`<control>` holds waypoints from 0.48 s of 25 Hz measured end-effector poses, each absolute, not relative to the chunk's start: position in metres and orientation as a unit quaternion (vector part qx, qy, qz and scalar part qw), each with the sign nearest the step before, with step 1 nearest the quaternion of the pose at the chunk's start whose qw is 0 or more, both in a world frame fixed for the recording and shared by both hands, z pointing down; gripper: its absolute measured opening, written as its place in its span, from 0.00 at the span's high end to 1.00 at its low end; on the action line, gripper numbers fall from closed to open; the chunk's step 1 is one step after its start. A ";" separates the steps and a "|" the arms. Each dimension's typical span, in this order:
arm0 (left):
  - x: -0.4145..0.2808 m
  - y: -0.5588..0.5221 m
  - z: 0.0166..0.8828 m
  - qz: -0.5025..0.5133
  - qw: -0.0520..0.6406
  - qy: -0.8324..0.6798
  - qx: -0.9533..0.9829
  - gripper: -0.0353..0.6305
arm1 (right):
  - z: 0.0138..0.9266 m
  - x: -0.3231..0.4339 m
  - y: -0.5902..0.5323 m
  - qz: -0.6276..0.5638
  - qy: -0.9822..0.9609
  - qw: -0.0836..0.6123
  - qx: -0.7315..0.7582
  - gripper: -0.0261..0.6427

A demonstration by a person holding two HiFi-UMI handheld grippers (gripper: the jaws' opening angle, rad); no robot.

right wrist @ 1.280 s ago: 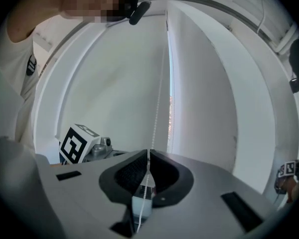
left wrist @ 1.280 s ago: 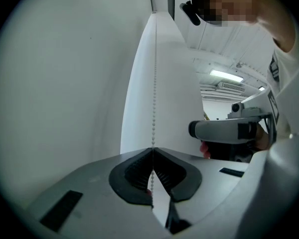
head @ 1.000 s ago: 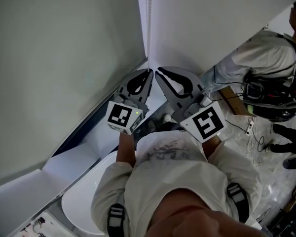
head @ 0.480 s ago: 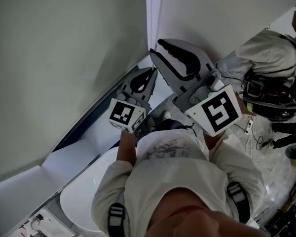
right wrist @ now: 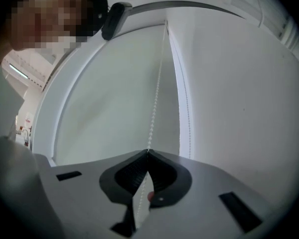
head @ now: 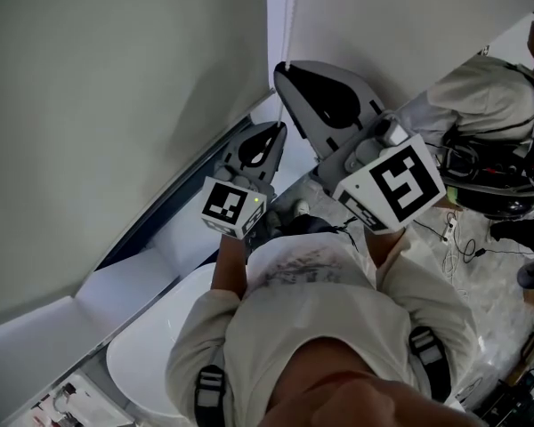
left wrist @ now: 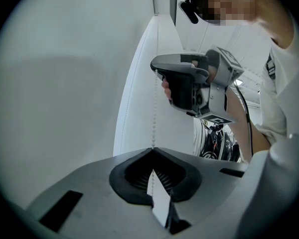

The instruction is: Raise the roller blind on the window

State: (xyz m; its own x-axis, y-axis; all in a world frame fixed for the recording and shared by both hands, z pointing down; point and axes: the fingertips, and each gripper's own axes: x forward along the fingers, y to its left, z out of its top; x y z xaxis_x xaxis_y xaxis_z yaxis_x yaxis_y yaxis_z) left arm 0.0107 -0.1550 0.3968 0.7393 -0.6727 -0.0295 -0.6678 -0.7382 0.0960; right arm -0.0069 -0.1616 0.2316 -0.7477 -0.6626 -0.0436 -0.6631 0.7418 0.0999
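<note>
Slippage looks the main risk: left gripper (left wrist: 152,149) and right gripper (right wrist: 148,151) both pinch the bead chain (right wrist: 157,98) just right of the roller blind (right wrist: 99,93); a jerky, uneven pull could free beads or jam it.

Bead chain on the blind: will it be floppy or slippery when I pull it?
Probably floppy: the bead chain is thin, drawn straight above the shut left tongs. Likely light. Its small round beads may slip through the right tongs.
</note>
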 end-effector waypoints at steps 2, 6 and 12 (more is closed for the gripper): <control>0.011 -0.154 0.400 -0.030 0.041 -0.361 0.931 0.93 | 0.234 -0.005 -0.161 0.042 0.934 0.014 -0.355 0.87; 0.010 -0.154 0.412 -0.017 0.050 -0.364 0.930 0.93 | 0.246 -0.007 -0.161 0.036 0.933 0.007 -0.358 0.87; 0.008 -0.150 0.436 -0.017 0.073 -0.364 0.928 0.93 | 0.269 -0.007 -0.157 0.026 0.933 0.008 -0.360 0.87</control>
State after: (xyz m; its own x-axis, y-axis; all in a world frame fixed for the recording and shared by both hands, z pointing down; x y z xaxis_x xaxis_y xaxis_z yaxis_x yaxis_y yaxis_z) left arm 0.0081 -0.1499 0.4358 0.7345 -0.6782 0.0214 -0.6732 -0.7243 0.1490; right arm -0.0069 -0.1570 0.2692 -0.7407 -0.6710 -0.0328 -0.6718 0.7395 0.0421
